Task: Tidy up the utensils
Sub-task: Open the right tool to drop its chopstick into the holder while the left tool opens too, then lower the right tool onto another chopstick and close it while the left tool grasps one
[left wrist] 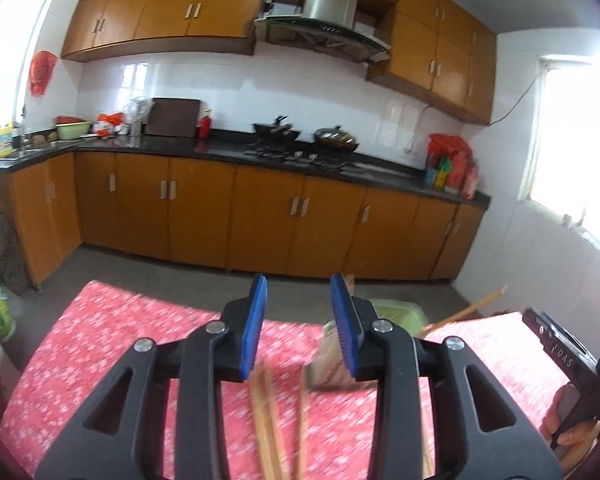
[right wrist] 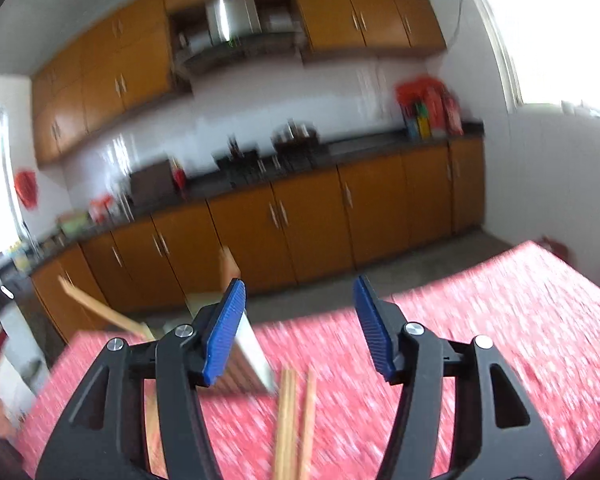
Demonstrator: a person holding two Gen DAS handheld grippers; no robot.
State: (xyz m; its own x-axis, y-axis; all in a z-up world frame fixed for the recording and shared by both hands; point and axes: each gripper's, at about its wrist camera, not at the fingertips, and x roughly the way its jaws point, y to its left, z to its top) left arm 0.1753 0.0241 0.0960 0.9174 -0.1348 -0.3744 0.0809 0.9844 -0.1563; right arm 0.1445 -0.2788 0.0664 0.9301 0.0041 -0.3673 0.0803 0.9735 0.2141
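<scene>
Several wooden chopsticks (left wrist: 266,420) lie on the table with a red floral cloth (left wrist: 112,344), below my left gripper (left wrist: 298,322), which is open and empty above them. A utensil holder (left wrist: 330,364) stands just right of the chopsticks, with a chopstick (left wrist: 472,310) sticking out to the right. In the right wrist view the chopsticks (right wrist: 294,420) lie between the fingers of my open, empty right gripper (right wrist: 300,328). The holder (right wrist: 248,354) sits behind its left finger, with a chopstick (right wrist: 100,308) leaning out left. The view is blurred.
A green plastic stool (left wrist: 400,312) stands beyond the table's far edge. Orange kitchen cabinets (left wrist: 260,216) and a dark counter with pans (left wrist: 300,136) line the far wall. The other gripper's body and a hand (left wrist: 572,420) show at the right edge.
</scene>
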